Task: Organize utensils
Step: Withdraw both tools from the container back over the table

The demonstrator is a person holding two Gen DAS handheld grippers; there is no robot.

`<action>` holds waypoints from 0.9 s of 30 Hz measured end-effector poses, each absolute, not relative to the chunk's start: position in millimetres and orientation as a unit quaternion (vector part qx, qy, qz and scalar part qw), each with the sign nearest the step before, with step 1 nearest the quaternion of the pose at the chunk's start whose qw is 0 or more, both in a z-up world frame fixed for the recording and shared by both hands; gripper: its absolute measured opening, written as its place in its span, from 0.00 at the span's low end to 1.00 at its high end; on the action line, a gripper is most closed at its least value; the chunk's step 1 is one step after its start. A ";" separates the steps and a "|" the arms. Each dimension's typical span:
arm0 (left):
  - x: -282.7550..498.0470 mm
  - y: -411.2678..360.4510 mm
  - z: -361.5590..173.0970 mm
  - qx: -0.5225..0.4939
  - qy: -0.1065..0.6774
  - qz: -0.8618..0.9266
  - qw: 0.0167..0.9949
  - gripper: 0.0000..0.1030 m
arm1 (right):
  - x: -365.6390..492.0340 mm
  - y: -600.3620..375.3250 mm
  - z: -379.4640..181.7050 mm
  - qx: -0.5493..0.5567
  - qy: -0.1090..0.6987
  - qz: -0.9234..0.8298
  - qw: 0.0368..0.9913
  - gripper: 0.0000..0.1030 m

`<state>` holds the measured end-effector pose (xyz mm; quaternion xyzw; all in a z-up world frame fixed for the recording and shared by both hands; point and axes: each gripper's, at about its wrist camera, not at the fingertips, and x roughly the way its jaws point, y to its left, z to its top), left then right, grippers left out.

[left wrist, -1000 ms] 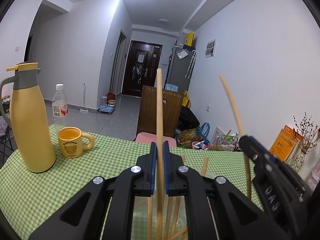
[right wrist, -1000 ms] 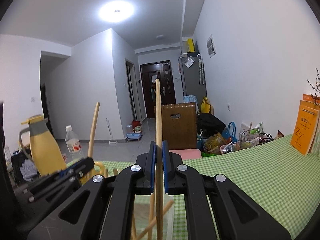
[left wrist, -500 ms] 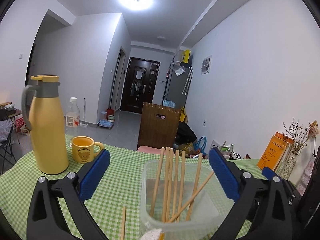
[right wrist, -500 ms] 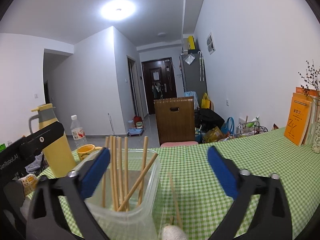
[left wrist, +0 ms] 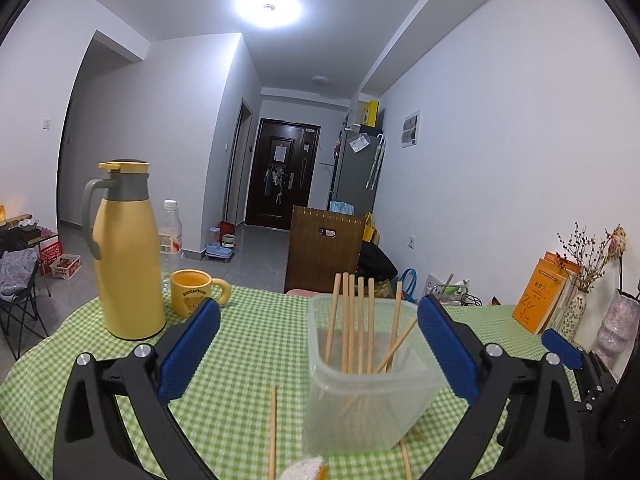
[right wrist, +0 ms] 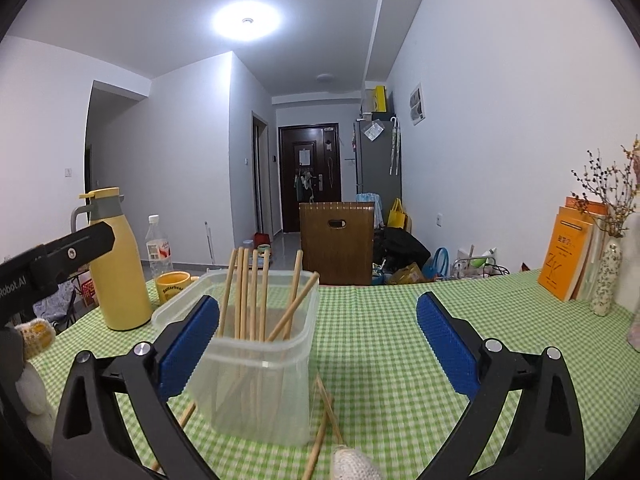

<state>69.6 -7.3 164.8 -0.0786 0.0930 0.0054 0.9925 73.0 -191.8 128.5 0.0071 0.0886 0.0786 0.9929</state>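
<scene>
A clear plastic container [left wrist: 368, 388] [right wrist: 260, 364] stands on the green checked tablecloth [left wrist: 248, 344] [right wrist: 392, 340] with several wooden chopsticks [left wrist: 352, 320] [right wrist: 252, 292] upright in it. More chopsticks lie loose on the cloth beside it [left wrist: 273, 432] [right wrist: 326, 408]. My left gripper [left wrist: 318, 344] is open wide, drawn back from the container, nothing between its blue pads. My right gripper [right wrist: 318, 344] is open too and empty; the container sits in front of its left finger. The other gripper's black body [right wrist: 52, 260] shows at the left of the right wrist view.
A yellow thermos jug [left wrist: 126, 256] [right wrist: 116, 264], a yellow mug [left wrist: 192, 292] [right wrist: 172, 286] and a water bottle [left wrist: 170, 236] stand at the left. Orange books [right wrist: 568, 252] and vases with dried flowers [right wrist: 608, 276] line the right wall. A wooden chair back [left wrist: 326, 256] is beyond the table.
Both grippers held a chopstick upright over the container a second ago; both have opened, the chopsticks now stand in the container, and both grippers have pulled back from it.
</scene>
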 end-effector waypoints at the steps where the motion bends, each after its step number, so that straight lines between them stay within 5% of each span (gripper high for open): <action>1: 65.4 -5.7 163.4 -0.077 0.095 0.006 0.992 0.93 | 69.6 -192.5 126.3 0.006 0.091 0.077 0.993 0.92; 27: 30.2 29.1 64.1 -0.041 0.170 0.044 0.984 0.93 | 33.0 -198.9 30.9 -0.032 0.174 0.035 0.984 0.92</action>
